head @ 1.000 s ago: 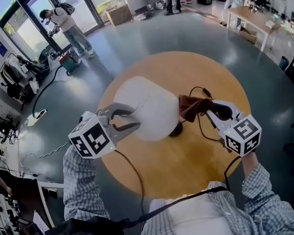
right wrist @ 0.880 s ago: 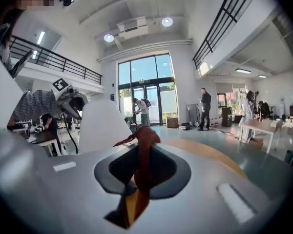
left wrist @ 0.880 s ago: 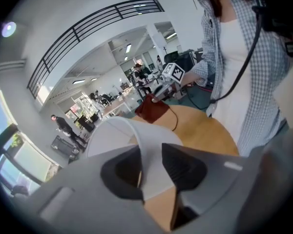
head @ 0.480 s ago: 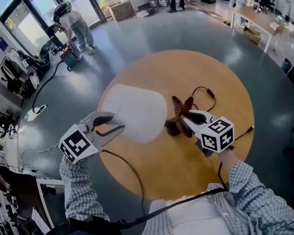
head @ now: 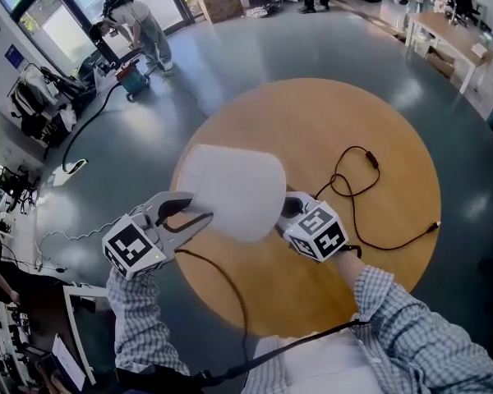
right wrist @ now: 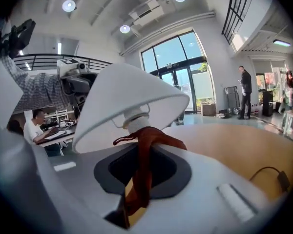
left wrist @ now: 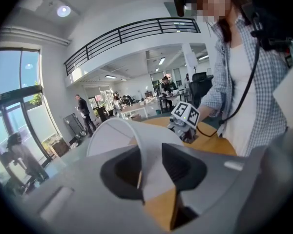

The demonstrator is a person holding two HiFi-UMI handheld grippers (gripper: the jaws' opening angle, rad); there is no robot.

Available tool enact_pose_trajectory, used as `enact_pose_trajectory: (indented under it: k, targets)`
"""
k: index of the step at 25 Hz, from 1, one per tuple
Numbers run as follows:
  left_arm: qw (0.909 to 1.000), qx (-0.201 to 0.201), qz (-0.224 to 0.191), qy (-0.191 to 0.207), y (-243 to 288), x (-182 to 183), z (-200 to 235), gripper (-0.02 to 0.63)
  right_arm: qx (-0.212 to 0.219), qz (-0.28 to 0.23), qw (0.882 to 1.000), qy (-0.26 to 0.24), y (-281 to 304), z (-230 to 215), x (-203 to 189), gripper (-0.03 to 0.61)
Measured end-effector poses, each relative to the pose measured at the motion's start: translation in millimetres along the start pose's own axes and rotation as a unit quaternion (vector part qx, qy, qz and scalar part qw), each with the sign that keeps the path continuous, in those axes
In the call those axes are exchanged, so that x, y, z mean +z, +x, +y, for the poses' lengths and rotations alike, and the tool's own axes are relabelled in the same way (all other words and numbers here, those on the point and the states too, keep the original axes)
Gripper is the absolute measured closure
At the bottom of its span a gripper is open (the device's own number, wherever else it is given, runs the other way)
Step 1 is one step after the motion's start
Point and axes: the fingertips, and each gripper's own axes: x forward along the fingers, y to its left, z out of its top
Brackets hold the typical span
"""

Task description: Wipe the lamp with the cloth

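While left gripper (left wrist: pixel 151 167) clamps the white cone-shaded lamp's (head: pixel 230 187) left rim, right gripper (right wrist: pixel 139 179) pinches the rust-brown cloth (right wrist: pixel 144 145) just right of its upright neck (right wrist: pixel 135 117).

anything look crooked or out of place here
The lampshade looks tipped off level, toward the left hand-held gripper clamped on its rim. The cord lies loose across the table, its end free near the edge.
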Motion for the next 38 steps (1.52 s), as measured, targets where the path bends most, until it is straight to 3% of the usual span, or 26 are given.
enact_pose_trajectory:
  k: [7, 11, 15, 20, 28, 31, 38]
  targets:
    - [0.9998, 0.018, 0.006, 0.003, -2, -1, 7, 0.488, -0.054, 0.042, 0.996, 0.053, -20, -39, -56, 0.527]
    - [0.9998, 0.019, -0.001, -0.007, -1, -4, 4, 0.488, -0.101, 0.082, 0.987, 0.095, -47, -66, -100, 0.528]
    - [0.9998, 0.018, -0.004, -0.003, -1, -6, 4, 0.488, -0.125, 0.085, 0.979, 0.135, -69, -78, -114, 0.528]
    - [0.9998, 0.016, -0.007, 0.005, -3, -7, 6, 0.486, -0.093, 0.056, 0.988, 0.113, -51, -53, -82, 0.528]
    - [0.9997, 0.024, -0.003, 0.01, -4, -10, 12, 0.485, 0.01, -0.046, 0.997, 0.062, -6, 8, 14, 0.53]
    - [0.9997, 0.023, -0.007, 0.002, -4, -11, 11, 0.485, 0.01, -0.03, 0.998, 0.051, 2, 7, 7, 0.529]
    - [0.9999, 0.016, -0.001, 0.005, -1, -6, 9, 0.483, -0.046, 0.041, 0.996, 0.069, -14, -23, -60, 0.528]
